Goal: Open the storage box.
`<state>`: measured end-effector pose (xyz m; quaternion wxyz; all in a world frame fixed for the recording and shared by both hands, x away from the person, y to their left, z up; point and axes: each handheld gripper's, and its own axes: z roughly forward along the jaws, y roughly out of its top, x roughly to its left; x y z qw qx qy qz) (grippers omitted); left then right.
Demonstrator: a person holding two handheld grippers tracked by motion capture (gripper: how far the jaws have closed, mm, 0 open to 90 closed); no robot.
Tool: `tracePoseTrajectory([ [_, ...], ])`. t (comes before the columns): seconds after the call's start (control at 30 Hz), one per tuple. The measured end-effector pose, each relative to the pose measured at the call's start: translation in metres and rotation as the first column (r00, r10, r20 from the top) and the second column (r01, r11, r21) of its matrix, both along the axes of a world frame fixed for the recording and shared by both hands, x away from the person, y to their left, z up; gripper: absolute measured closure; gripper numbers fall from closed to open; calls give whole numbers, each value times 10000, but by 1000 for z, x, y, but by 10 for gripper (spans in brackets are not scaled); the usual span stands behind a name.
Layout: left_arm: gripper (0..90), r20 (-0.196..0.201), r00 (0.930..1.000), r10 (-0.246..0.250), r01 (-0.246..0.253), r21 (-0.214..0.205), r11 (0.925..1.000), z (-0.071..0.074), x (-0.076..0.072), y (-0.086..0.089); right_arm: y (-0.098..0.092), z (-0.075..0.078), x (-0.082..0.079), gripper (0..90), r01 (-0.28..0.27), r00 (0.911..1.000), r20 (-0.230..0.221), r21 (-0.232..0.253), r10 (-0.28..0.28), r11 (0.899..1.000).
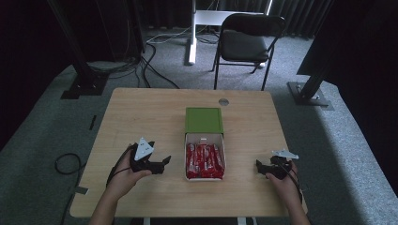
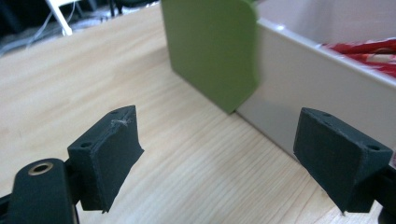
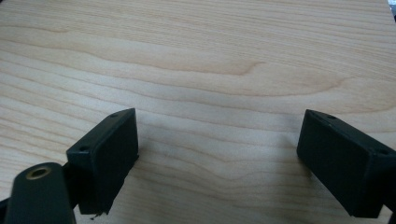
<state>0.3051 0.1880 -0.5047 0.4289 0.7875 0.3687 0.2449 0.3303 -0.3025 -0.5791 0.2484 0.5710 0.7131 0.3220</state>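
Observation:
A white drawer-like box [image 1: 204, 138] full of red packets [image 1: 204, 161] stands pulled out of a green sleeve [image 1: 203, 120] at the table's middle. My left gripper [image 1: 165, 163] rests on the table just left of the box, open, pointing at its side. In the left gripper view the green sleeve [image 2: 210, 49] and white box wall [image 2: 317, 88] rise close ahead, with red packets [image 2: 369, 51] showing above the rim. My right gripper [image 1: 259, 167] lies right of the box, open, with bare wood [image 3: 215, 93] between its jaws.
The wooden table [image 1: 141, 112] has a round grommet [image 1: 224, 101] near its far edge. A black chair [image 1: 246, 40] and a white desk leg [image 1: 191, 33] stand beyond. Black frame posts [image 1: 80, 61] and cables [image 1: 65, 163] sit on the grey carpet.

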Motion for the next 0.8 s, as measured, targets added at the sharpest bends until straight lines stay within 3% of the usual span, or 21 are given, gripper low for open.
tracePoseTrajectory([
  [0.13,154,-298,9988,394,-392,75,9992,-11,2,7,0,0,0,120,2,10000,-3,3,-2,10000],
  [0.27,154,-301,9961,827,-822,204,9964,-20,4,15,0,0,0,120,-8,10000,5,-10,8,10000],
  [0.43,104,-650,9911,1163,-1137,414,9926,-29,6,27,0,0,0,120,-14,10000,7,-24,14,10000],
  [0.6,104,-1040,9800,1697,-1644,575,9847,-40,7,37,0,0,0,120,-15,10000,4,-24,15,10000],
  [0.8,104,-1353,9618,2379,-2286,807,9702,-48,9,50,0,0,0,120,-13,10000,6,-27,13,10000],
])
